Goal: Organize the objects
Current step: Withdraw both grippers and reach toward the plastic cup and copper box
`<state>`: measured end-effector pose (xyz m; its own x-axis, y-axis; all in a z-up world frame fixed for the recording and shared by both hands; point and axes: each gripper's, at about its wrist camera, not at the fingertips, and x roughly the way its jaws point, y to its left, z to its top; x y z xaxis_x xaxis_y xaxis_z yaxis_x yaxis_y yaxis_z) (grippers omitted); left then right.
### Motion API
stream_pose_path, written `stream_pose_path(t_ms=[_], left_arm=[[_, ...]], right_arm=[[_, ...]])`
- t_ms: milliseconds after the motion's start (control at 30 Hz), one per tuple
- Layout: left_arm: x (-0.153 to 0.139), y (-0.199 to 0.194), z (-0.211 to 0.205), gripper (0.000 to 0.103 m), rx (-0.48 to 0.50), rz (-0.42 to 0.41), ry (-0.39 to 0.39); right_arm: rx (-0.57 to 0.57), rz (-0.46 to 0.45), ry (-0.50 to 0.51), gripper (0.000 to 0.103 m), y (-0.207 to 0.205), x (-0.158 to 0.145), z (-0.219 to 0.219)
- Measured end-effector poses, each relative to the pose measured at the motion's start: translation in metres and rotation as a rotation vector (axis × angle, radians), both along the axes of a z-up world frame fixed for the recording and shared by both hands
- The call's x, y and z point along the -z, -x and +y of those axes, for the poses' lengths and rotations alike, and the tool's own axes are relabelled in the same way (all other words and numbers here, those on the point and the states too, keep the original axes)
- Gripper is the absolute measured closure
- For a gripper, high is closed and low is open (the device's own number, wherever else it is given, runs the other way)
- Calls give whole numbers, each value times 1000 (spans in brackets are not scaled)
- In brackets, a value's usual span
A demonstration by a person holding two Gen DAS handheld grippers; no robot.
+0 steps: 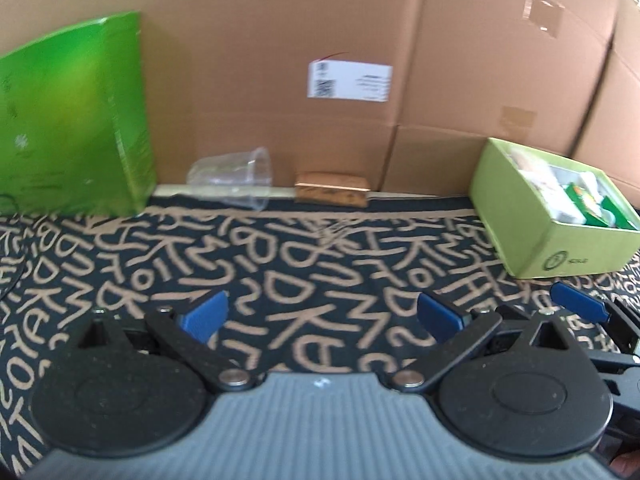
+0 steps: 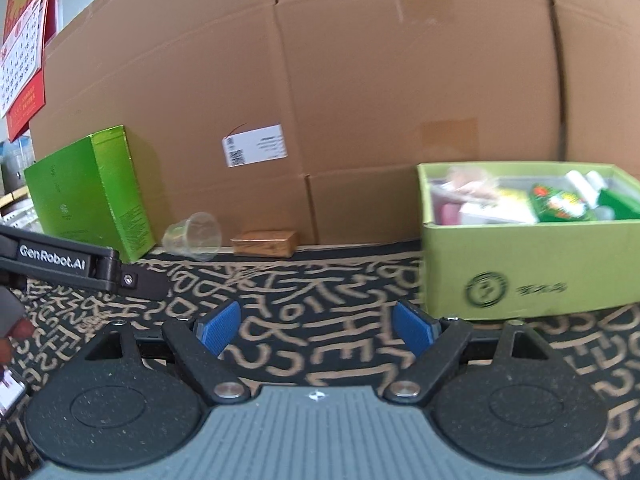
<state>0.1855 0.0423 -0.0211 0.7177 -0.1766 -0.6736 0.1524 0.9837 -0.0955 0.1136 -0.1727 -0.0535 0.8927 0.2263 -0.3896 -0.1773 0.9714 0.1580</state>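
Both tools, left tool (image 1: 322, 316) and right tool (image 2: 316, 326), hover with fingers spread wide, holding nothing, over the letter-patterned counter (image 1: 320, 248). Ahead, against the cardboard wall (image 1: 280, 40), lies a tipped clear cup (image 1: 232, 178); the filled green box (image 2: 528, 264) sits ahead-right.

Left tongs (image 1: 322, 316): jaws spread wide, blue pads (image 1: 206, 314) facing each other, nothing between them. Held low, pointing forward and level.

Right tongs (image 2: 316, 326): jaws likewise spread, blue pads (image 2: 218, 326) bare, nothing gripped. Low, level, pointing forward.

The two tongs sit side by side; in the right wrist view the left tongs' black body shows at the left edge.
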Motion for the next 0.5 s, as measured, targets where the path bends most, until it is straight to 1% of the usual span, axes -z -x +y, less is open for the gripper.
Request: stream_pose_path(t_ms=[100,200,367,400,433,500], left_arm=[[5,-7,15,0,-27,6,9],[10,-16,27,0,-62,7,-13],[11,-41,45,0,-118,-36,-19],[11,-48,47,2,-125,-42,-13],[11,-55,48,7,-130,-49,-11],[12,-72,49,13,-140,-70,-21]], right_arm=[[-8,11,-22,16,-7,4,13],[-14,25,-24,16,-13,7,23],[-14,21,-9,16,-18,12,34],[-15,23,-9,16,-20,14,34],[-13,29,-11,16,-21,15,35],[-15,43,-10,16,-23,18,36]])
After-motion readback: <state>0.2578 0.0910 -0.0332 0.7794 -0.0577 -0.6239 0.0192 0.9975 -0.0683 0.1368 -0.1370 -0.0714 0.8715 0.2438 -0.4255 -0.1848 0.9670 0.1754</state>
